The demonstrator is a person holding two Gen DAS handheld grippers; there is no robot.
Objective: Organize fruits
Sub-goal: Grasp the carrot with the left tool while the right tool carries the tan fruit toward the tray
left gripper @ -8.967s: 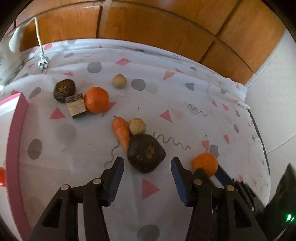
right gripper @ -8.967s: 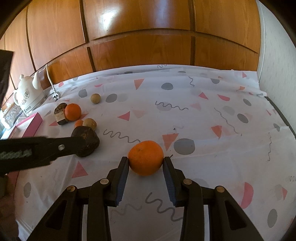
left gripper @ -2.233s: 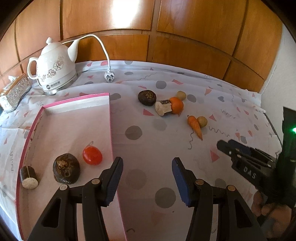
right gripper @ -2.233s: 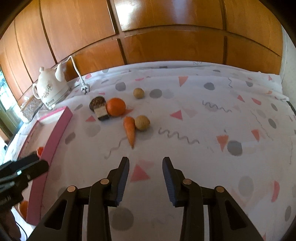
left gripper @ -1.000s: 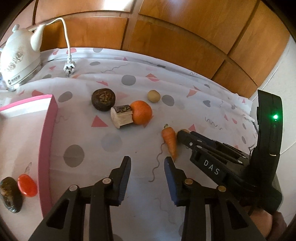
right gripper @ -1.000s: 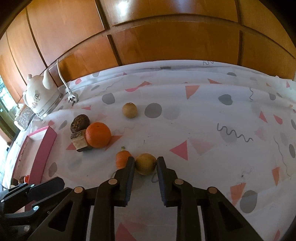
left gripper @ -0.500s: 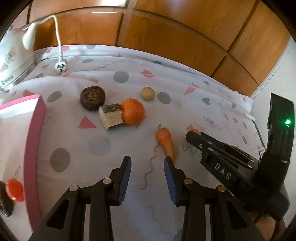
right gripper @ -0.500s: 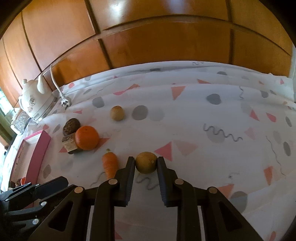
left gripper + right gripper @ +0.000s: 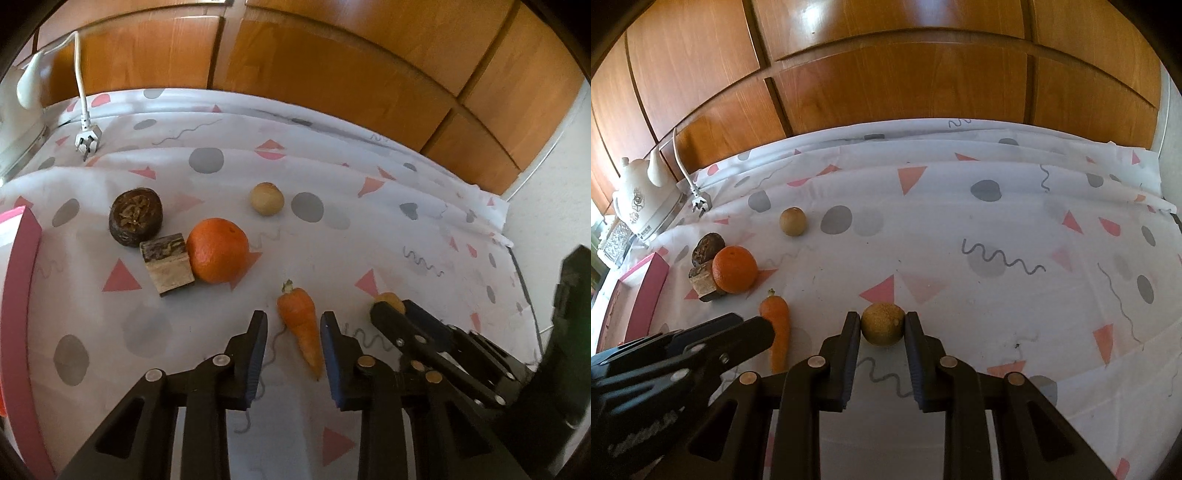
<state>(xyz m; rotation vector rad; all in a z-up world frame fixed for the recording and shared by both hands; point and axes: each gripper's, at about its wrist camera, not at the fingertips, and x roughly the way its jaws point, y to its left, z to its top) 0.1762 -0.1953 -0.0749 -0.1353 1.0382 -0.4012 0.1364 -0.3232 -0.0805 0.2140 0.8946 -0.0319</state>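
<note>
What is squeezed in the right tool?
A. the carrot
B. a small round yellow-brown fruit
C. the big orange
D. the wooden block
B: in the right wrist view, the right tool has both pads pressed on the small round fruit, while the carrot lies off to its left by the left tool.

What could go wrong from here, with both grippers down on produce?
1. The left gripper is closing around the carrot, which lies skewed toward the right pad; it may pivot or slip out.
2. The right gripper pinches the round yellow-brown fruit only at its fingertips, so it could squirt free on lifting.
3. The two grippers sit close together and could collide.
</note>
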